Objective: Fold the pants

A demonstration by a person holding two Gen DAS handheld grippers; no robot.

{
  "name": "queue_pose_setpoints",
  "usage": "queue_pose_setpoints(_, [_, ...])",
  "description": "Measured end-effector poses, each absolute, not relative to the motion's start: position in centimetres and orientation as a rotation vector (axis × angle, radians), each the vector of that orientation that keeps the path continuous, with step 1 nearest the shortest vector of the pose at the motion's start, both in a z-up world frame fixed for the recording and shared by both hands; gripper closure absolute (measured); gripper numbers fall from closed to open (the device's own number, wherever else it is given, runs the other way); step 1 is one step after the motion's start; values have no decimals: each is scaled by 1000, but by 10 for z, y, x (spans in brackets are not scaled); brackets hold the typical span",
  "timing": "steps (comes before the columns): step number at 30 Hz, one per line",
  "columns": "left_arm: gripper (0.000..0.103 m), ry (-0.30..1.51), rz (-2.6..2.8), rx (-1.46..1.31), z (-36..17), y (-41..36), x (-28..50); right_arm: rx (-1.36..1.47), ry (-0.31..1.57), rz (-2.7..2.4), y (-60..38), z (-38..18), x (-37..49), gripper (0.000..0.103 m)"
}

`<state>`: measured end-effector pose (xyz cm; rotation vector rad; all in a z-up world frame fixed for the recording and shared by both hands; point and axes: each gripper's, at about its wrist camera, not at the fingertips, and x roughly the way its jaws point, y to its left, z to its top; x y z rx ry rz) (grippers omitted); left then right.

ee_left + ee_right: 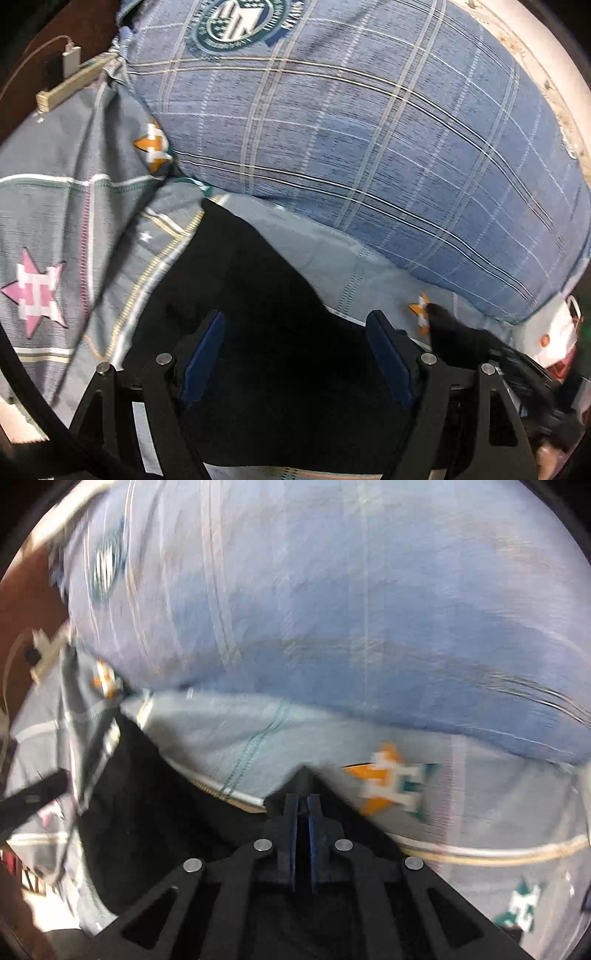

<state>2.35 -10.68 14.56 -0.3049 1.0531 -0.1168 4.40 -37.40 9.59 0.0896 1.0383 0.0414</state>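
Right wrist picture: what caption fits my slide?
Right tool pinched shut on black pants on a starry bedsheet.

matt black cloth pants (258,295), woven plaid pillow (351,129).

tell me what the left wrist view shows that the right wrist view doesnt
Only the left wrist view shows the left gripper with its jaws open over the black pants, a pink star print on the grey sheet, and a small silver charger block with its cable.

Only the right wrist view shows the right gripper shut on a peak of the black pants, and a teal star print.

Both show the blue plaid pillow and the grey patterned bedsheet.
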Motion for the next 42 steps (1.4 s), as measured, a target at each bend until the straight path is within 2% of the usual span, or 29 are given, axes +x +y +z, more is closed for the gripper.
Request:
queue_pose_setpoints(4, [24,1072,-149,-280,139,-123,21,242,918,-37,-428,125,-13,98])
queue_pose_setpoints(8, [24,1111,-221,-269,125,-142,19,448,790,-141,-491,118,-66,98])
queue_pose_setpoints(17, [24,1207,-278,-282,91,-173,38,700,737,-247,-572,106,-79,98])
queue_pose_setpoints(23, [25,1368,-247,-360,59,-183,67,834,743,-256,-604,90,-80,98])
queue_pose_setpoints(25, [33,1353,-261,-435,52,-179,65,852,753,-253,-605,84,-79,98])
queue_pose_setpoints(27, [60,1325,-197,-465,49,-171,59,840,761,-254,-602,83,-80,98])
queue_pose_setpoints(31, [68,1305,-200,-498,54,-165,59,815,749,-255,-599,86,-80,98])
queue_pose_setpoints(33, [82,1278,-205,-524,63,-158,58,810,740,-250,-598,87,-79,98])
queue_pose_setpoints(36, [87,1223,-222,-559,79,-153,53,816,714,-238,-600,89,-80,98])
queue_pose_setpoints(42, [88,1164,-274,-647,105,-137,34,860,637,-180,-608,100,-93,98])
